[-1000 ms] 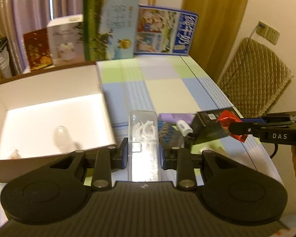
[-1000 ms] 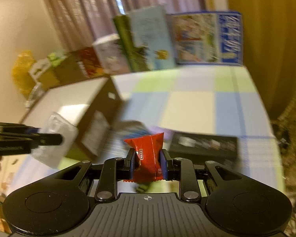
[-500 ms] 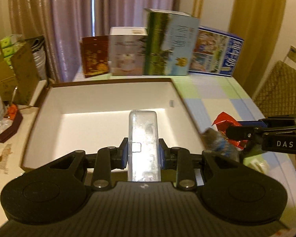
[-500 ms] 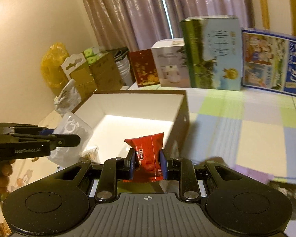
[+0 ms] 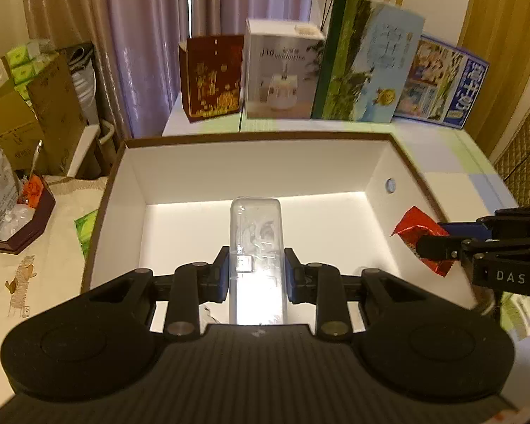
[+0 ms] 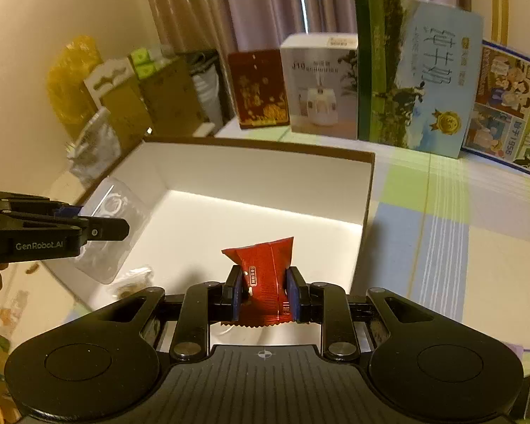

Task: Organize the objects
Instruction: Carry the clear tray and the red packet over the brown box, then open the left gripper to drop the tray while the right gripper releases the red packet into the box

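My left gripper (image 5: 256,275) is shut on a clear plastic case (image 5: 256,233) and holds it over the open white box (image 5: 251,173). In the right wrist view the left gripper (image 6: 120,229) comes in from the left with the clear case (image 6: 113,233) above the box's left wall. My right gripper (image 6: 263,293) is shut on a red snack packet (image 6: 265,275) and holds it over the white box (image 6: 265,173). In the left wrist view the right gripper (image 5: 424,243) and its red packet (image 5: 415,228) hang over the box's right wall.
A small wrapped item (image 6: 132,281) lies on the box floor. Upright boxes stand behind: a red one (image 5: 212,77), a white one (image 5: 282,70), a green-blue one (image 5: 364,60) and a blue one (image 5: 441,84). The checked tablecloth (image 6: 477,219) lies right of the box.
Both grippers swung left from the checked table, with their objects still held. They now hang over the white box, closer in than half a second ago.
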Tool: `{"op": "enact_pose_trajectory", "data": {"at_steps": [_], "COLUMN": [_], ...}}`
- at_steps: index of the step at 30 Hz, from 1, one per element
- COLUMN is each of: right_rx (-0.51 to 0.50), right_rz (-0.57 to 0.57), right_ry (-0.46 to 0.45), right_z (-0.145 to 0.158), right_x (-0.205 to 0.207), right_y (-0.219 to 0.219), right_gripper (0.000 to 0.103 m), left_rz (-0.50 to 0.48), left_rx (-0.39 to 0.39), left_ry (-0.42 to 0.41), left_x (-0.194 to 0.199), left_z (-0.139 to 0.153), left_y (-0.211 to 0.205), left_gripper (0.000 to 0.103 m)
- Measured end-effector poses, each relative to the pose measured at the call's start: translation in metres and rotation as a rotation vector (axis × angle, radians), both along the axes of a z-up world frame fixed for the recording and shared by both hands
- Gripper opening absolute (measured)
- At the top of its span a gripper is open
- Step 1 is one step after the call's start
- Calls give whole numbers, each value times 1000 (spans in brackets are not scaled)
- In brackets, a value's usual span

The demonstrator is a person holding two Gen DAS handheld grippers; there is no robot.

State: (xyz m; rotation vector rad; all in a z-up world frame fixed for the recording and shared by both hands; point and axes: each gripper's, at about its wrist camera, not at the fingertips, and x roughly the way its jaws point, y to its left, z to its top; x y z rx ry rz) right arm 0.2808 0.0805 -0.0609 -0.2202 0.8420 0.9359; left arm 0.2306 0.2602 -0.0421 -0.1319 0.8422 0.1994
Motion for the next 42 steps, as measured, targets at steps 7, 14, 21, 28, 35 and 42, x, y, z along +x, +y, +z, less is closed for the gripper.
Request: {"op": "enact_pose_trajectory", "data": {"at_steps": [7, 14, 21, 28, 35, 42], "right_rx": [-80, -142, -158, -145, -132, -111], "right_rz": [-12, 6, -1, -6, -8, -7], "right_ry": [-2, -38, -69, -67, -53, -38], "right_z": [-21, -32, -37, -33, -31, -28], "right_x": [14, 17, 21, 23, 22, 21], "right_y": [22, 34, 37, 31, 25, 22], "right_gripper": [23, 23, 23, 23, 24, 31], "left_rz": [-22, -43, -54, -55, -58, -48], "left_rx": [-34, -50, -56, -62, -59, -25], "left_ry": [76, 122, 133, 143, 153, 119], "left_x": [30, 42, 48, 50, 50, 47], "left_z": [-31, -50, -54, -56, -57, -46], "left_y": [12, 14, 14, 13, 12, 11], "left_gripper": [25, 25, 25, 25, 25, 49]}}
